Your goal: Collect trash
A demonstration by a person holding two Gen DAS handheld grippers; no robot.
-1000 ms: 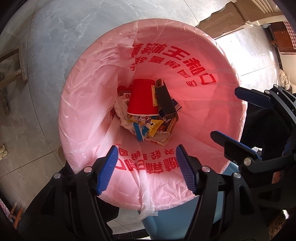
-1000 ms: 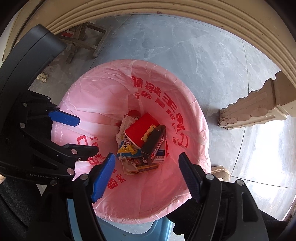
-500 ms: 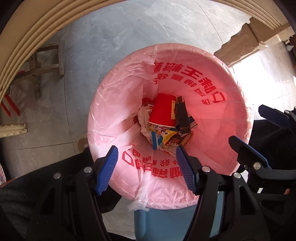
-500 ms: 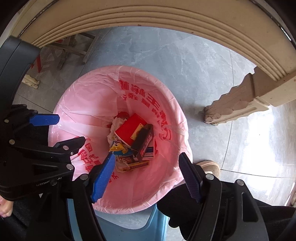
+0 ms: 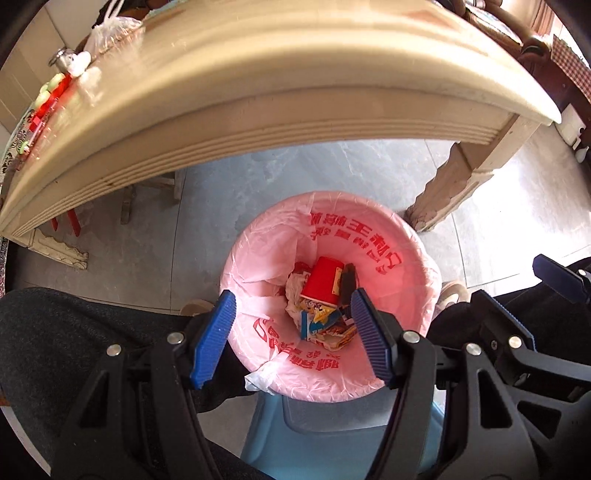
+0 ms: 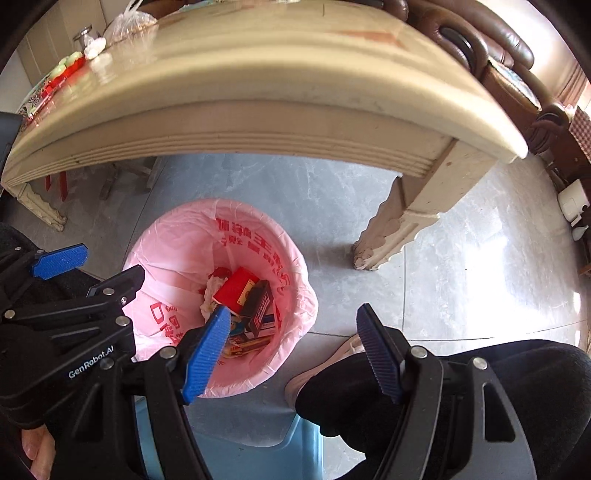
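Down on the floor beside the table leg (image 6: 397, 225), the bin (image 5: 332, 291) with its pink liner (image 5: 255, 266) now sits well below both grippers, and that is the big change: a second ago the pink rim filled each wrist view, half a second ago the table edge was just creeping in at the top, and now the whole cream table (image 5: 280, 85) sweeps across both pictures. Both hands have come up and tipped forward, away from the bin. The left gripper (image 5: 291, 336) hangs above it with its blue pads spread apart and nothing between them; the right gripper (image 6: 291, 347) is likewise released and empty, and its jaws have just been opening a touch wider, with only floor and bin rim showing through the gap. Inside the liner the trash lies where it lay in the earlier frames: the red cup (image 5: 321, 282) tipped over, a dark box (image 6: 260, 306) against it, crumpled white paper (image 5: 293, 291) and bright wrappers (image 5: 319, 325) in a heap at the bottom. So the drop looks done, and this reads as the swing back toward the tabletop for the next piece. Up on the far left of that top there is a clear plastic bag (image 6: 129, 24), a small glass jar (image 6: 84, 38) and red and green bits (image 6: 68, 64); blurred as they are, I cannot tell which of them counts as trash. A blue stool (image 5: 332, 435) and the person's dark trouser legs (image 5: 74, 332) crowd the near edge.
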